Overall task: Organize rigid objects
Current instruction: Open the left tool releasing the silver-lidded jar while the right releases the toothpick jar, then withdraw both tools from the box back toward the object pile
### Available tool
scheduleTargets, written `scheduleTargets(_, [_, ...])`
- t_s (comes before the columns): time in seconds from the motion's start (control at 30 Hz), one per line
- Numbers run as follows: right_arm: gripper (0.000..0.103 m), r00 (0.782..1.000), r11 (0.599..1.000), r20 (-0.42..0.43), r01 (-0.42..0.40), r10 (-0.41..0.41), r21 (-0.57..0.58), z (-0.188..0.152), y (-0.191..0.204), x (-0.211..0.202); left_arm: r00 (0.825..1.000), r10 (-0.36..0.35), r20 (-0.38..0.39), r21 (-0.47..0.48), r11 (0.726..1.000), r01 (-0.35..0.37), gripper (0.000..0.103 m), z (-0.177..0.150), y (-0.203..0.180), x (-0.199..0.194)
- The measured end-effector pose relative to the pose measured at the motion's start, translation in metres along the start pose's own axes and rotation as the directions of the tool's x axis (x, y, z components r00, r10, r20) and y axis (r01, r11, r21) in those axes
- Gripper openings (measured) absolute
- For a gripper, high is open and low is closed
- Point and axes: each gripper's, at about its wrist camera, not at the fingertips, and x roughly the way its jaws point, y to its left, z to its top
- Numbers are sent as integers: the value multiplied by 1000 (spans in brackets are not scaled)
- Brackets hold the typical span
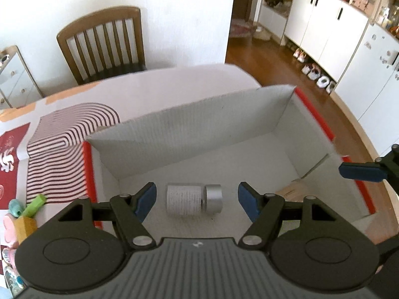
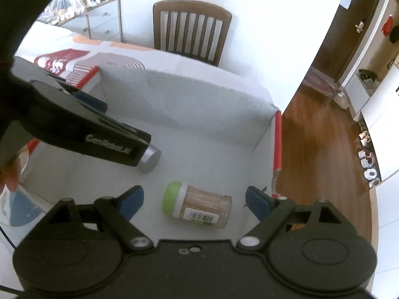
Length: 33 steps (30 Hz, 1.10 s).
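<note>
From where I'm standing both the left gripper (image 1: 197, 200) and right gripper (image 2: 194, 203) hang spread and empty over the white cardboard box (image 1: 199, 124), with the grey-and-silver cylindrical roller (image 1: 194, 199) and green-capped clear toothpick jar (image 2: 197, 208) lying between their tips, so I'd lift straight up to avoid nudging either.

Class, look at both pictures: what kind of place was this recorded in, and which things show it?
Most likely a home dining area: a wooden chair at a cloth-covered table, white cupboards and shoes on wooden flooring.
</note>
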Motion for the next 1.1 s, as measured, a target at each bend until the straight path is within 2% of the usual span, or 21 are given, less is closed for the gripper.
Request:
scheduleTargets(0.4, [89,995,999,98,-2,-3,45,-11,11,-50,990,-48,132,-10,999,50,72,-25,19,-65])
scheduleTargets(0.47, [89,994,998,113,-8,1,61,-13,13,-57,986,-58,157,-9,998,60,72,-32,24,-77])
scheduleTargets(0.53, [90,992,997,127,-14,4,80,-16,16,-65,982,-68,178,-14,997,71,79,-39,29,-87])
scheduleTargets(0.87, [97,977,990,212,-23,-7,136,-35,46,-98,955,-97,280,-6,995,102,79,-85,49,-141])
scheduleTargets(1.1, [99,968,973,251,-65,8,220,-52,74,-115,940,-108,323,7,994,112,82,-113,72,-173])
